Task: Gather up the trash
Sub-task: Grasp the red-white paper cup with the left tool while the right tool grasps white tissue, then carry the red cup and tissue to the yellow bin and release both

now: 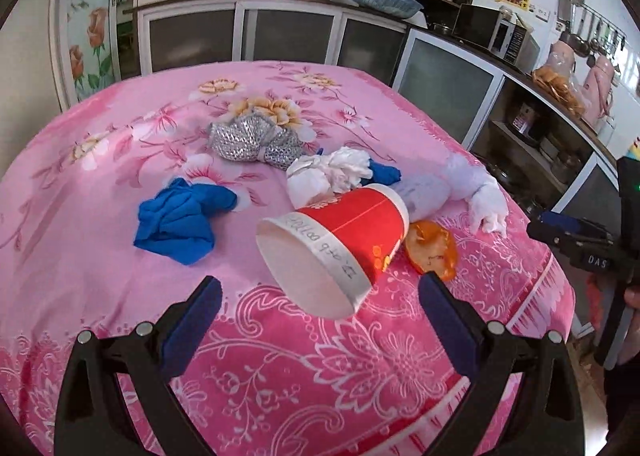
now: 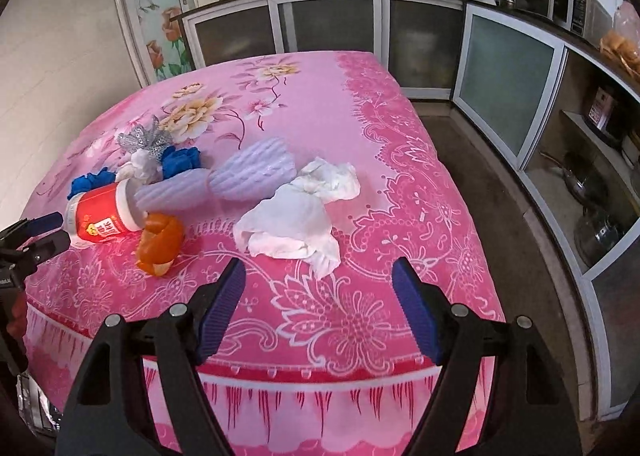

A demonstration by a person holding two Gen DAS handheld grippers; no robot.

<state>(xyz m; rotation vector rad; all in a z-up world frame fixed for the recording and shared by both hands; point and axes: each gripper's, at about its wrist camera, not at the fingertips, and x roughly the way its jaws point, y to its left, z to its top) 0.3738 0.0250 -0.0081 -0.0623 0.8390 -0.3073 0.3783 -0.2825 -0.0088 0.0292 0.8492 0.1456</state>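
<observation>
A red paper cup [image 1: 340, 240] lies on its side on the pink floral tablecloth [image 1: 120, 144], mouth toward my left gripper [image 1: 320, 290], which is open just in front of it. Around it lie a blue glove [image 1: 180, 220], a silver wrapper [image 1: 248, 140], a white tissue wad [image 1: 328, 172], an orange wrapper [image 1: 432, 248] and lilac foam sleeves [image 2: 252, 172]. My right gripper [image 2: 318, 280] is open just short of a crumpled white tissue [image 2: 296, 216]. The cup [image 2: 102, 218] also shows in the right wrist view.
Kitchen cabinets [image 2: 508, 72] and a counter run along the back and right of the table. Open shelves with pots [image 2: 596, 192] are at right. The table's front edge [image 2: 304, 372] lies below my right gripper. The floor [image 2: 480, 176] runs between table and cabinets.
</observation>
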